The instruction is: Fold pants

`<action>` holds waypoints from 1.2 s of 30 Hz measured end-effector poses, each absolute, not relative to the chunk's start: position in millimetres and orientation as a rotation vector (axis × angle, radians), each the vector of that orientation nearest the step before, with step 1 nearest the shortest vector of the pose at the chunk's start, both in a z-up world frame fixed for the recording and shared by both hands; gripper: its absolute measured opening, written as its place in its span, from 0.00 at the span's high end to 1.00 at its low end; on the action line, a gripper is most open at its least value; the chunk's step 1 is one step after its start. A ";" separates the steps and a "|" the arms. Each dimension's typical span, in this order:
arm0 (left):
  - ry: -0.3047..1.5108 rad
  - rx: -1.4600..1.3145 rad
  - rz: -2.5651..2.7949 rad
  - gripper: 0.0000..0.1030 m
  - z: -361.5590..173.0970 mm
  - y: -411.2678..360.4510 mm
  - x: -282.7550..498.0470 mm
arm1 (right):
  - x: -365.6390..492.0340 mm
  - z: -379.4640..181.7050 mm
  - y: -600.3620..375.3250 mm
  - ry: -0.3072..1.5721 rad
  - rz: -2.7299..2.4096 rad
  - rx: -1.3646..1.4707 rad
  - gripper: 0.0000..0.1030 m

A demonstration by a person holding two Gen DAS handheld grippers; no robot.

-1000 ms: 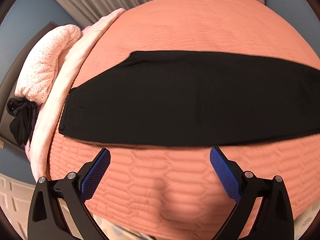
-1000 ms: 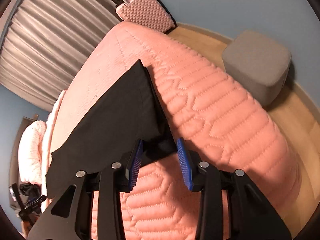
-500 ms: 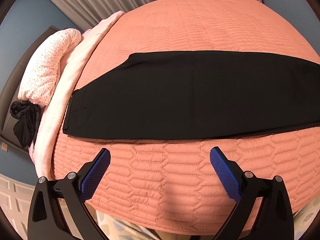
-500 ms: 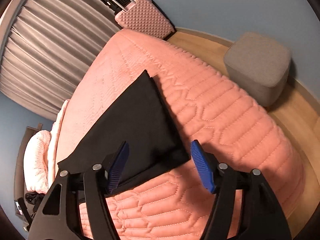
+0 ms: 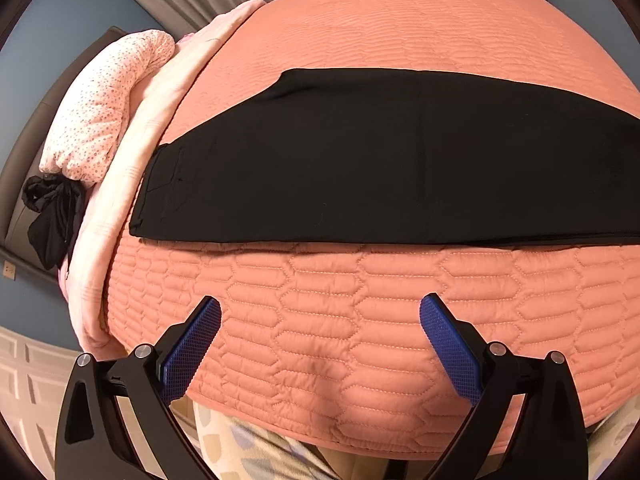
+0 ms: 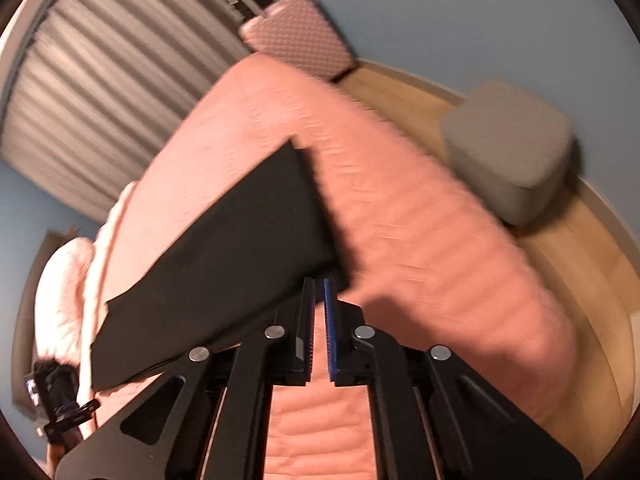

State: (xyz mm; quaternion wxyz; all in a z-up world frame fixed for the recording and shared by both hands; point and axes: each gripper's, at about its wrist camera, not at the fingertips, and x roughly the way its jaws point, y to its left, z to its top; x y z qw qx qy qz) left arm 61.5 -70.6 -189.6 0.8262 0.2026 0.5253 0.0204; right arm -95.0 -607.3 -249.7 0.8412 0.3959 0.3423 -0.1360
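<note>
Right tongs (image 6: 319,292) just closed on pants (image 6: 224,264) hem corner.

My right wrist view is smeared with motion blur, so the quilt (image 6: 420,216) stitching and the trouser hem are soft. Just past my right gripper (image 6: 319,284) I cannot tell whether the pads pinch the corner of the pants (image 6: 240,240) or only meet in front of it. In my left wrist view the pants (image 5: 360,160) run off the right edge, hiding their leg ends.
</note>
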 end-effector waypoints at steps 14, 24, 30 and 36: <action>1.099 0.427 0.055 0.05 -184.6 -61.7 61.3 | -89.6 -237.4 -597.1 0.704 -0.384 0.846 0.33; 1.114 0.440 0.045 0.05 -191.6 -65.7 59.5 | -58.5 -242.2 -598.9 0.780 -0.351 0.759 0.88; 1.107 0.427 0.078 0.05 -187.5 -53.2 67.0 | -88.4 -217.6 -602.0 0.764 -0.349 0.716 0.96; 1.132 0.393 0.087 0.05 -191.0 -46.4 74.2 | -106.7 -243.3 -609.1 0.835 -0.431 0.704 0.90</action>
